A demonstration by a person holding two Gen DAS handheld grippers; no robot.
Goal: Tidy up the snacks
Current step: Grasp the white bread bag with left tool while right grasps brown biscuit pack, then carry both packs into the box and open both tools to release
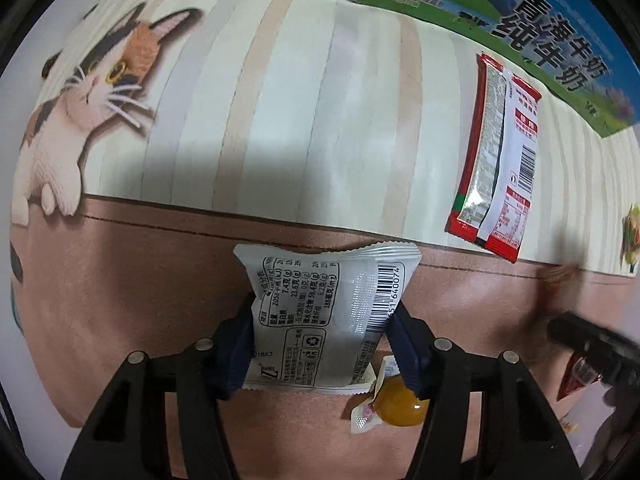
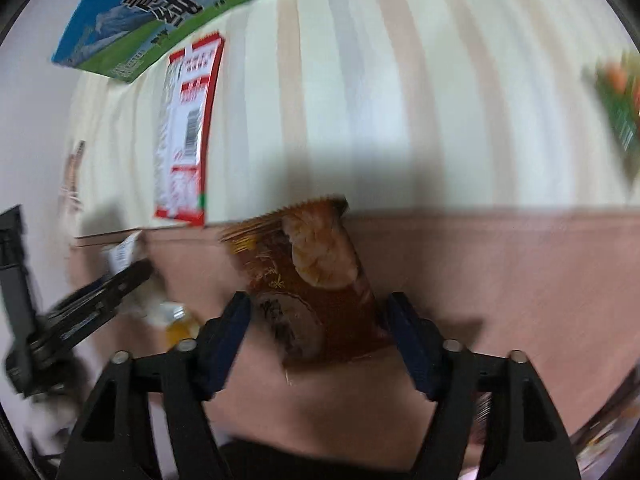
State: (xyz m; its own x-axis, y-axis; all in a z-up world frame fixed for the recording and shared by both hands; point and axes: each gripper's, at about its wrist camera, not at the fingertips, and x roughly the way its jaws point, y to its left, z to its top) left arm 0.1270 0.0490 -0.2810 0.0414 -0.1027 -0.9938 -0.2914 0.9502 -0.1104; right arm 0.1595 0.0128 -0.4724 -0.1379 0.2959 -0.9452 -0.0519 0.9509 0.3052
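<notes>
My left gripper (image 1: 324,320) is shut on a white snack packet (image 1: 326,314) with a barcode, held above the pink part of the mat. An orange jelly cup (image 1: 400,402) lies on the mat under it. My right gripper (image 2: 318,316) has its blue pads on both sides of a brown snack packet (image 2: 312,280) and is shut on it; this view is blurred. A red and white snack packet (image 1: 498,152) lies flat on the striped cloth; it also shows in the right wrist view (image 2: 186,136). The left gripper (image 2: 100,296) shows at the left of the right wrist view.
A blue and green milk carton box (image 1: 520,28) lies at the far edge, and also shows in the right wrist view (image 2: 160,16). A green packet (image 2: 618,100) lies at the far right. The cloth (image 1: 280,100) has a cat picture (image 1: 92,92). The right gripper's body (image 1: 592,348) is at the right.
</notes>
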